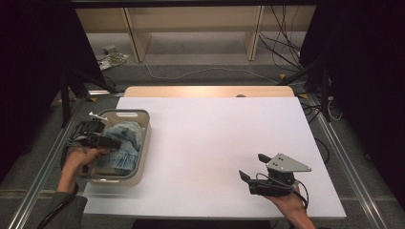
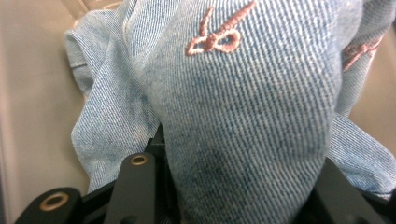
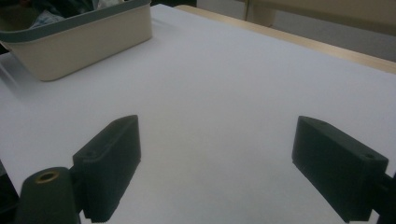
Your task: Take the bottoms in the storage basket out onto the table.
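The person's left hand [image 1: 79, 160] reaches in from the lower left, forearm angled up toward the basket [image 1: 138, 179], and drives the left claw [image 1: 111, 143] down into it. That claw has clamped onto the denim garment [image 2: 243, 116], a thick fold of which is bunched between its 2 black jaws in the left gripper view. The cloth is pale blue twill with a clear diagonal weave, soft and rumpled (pink stitching loops across its upper part), and it lies piled inside the basket at the left edge of the table [image 1: 215, 138].

The basket is a rounded rectangular tub, smooth beige plastic with a grey rim and a slot handle.

The right hand [image 1: 291, 205] rests low at the table's near right, well apart from the basket. The right claw [image 1: 254, 167] stands wide open with nothing between its blocky matte jaws, over the smooth white tabletop.
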`<state>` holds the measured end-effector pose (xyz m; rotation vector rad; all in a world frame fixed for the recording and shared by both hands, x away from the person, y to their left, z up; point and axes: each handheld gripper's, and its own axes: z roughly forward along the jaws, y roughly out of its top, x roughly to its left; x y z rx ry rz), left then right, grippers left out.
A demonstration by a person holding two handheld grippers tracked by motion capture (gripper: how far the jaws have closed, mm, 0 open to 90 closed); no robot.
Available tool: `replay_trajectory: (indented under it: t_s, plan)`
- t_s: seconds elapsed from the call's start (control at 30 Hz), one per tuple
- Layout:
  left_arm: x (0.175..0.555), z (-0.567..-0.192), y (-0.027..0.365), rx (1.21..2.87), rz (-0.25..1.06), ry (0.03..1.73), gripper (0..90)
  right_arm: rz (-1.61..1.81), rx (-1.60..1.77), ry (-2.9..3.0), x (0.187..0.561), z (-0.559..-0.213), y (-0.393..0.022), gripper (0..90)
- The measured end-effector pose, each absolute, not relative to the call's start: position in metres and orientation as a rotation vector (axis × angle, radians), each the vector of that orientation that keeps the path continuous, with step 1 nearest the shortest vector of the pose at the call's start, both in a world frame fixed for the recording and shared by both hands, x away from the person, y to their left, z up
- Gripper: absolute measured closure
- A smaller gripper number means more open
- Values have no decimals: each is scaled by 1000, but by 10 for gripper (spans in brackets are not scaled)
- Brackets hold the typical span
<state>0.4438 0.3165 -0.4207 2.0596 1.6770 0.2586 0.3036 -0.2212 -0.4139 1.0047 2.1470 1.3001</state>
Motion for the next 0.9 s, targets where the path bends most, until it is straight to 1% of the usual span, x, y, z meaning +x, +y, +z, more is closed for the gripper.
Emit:
replay_trajectory:
  t_s: [0.33, 0.9]
  plan:
    - [442, -415, 315, 2042, 290, 1655, 582, 1299, 1006, 2146, 304, -414, -222, 167]
    - [435, -396, 315, 1996, 380, 1570, 584, 1300, 1004, 2147, 303, -414, -222, 169]
